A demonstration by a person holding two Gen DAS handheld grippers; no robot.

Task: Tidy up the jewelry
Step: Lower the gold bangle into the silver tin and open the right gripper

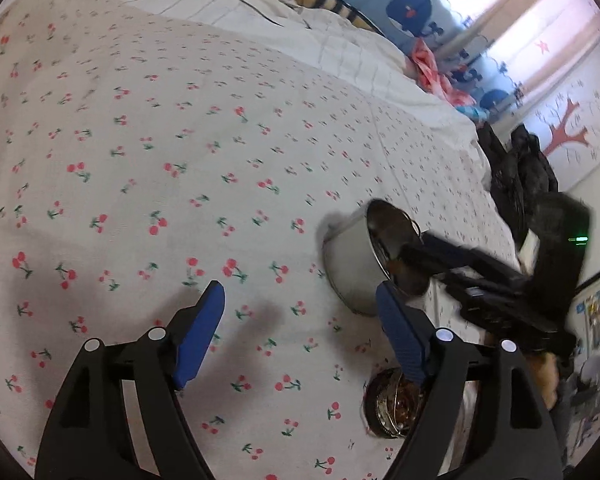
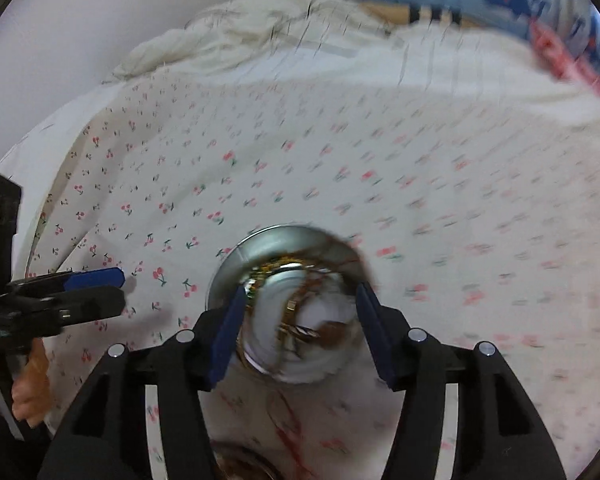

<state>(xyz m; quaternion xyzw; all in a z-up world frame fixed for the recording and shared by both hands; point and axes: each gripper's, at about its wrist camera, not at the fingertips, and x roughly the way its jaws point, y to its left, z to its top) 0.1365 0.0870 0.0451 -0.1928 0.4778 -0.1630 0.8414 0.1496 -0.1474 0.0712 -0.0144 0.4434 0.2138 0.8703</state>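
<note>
- The left gripper (image 1: 300, 316) has its blue pads (image 1: 198, 332) spread wide, with nothing between them but cherry-print sheet (image 1: 180, 140).
- The right gripper (image 2: 300, 328) also stands with its pads (image 2: 228, 336) apart. In its own view they sit either side of a shiny steel bowl (image 2: 260, 252), and I cannot tell whether either pad touches the rim.
- Inside that bowl lies a tangle of jewelry (image 2: 300, 320), gold and brownish strands, too blurred to sort into pieces.
- In the left wrist view the same bowl (image 1: 350, 268) appears at about 3 o'clock from the left jaws, tilted so its mouth faces right. The black fingers of the right gripper (image 1: 424, 260) reach to its rim from the 4 o'clock side.
- A smaller dark round dish (image 1: 380, 404) with gold chains (image 1: 396, 404) in it rests on the sheet at 5 o'clock, partly hidden behind the left gripper's right finger.
- In the right wrist view the left gripper (image 2: 96, 284) comes in at 9 o'clock, well apart from the bowl, with a hand (image 2: 30, 384) on its handle below.
- Further out, at 12 o'clock, a cream quilt (image 2: 300, 20) lies bunched at the head of the bed.
- At 2 o'clock in the left view, dark clothing (image 1: 520, 168) hangs off the bed's edge.
</note>
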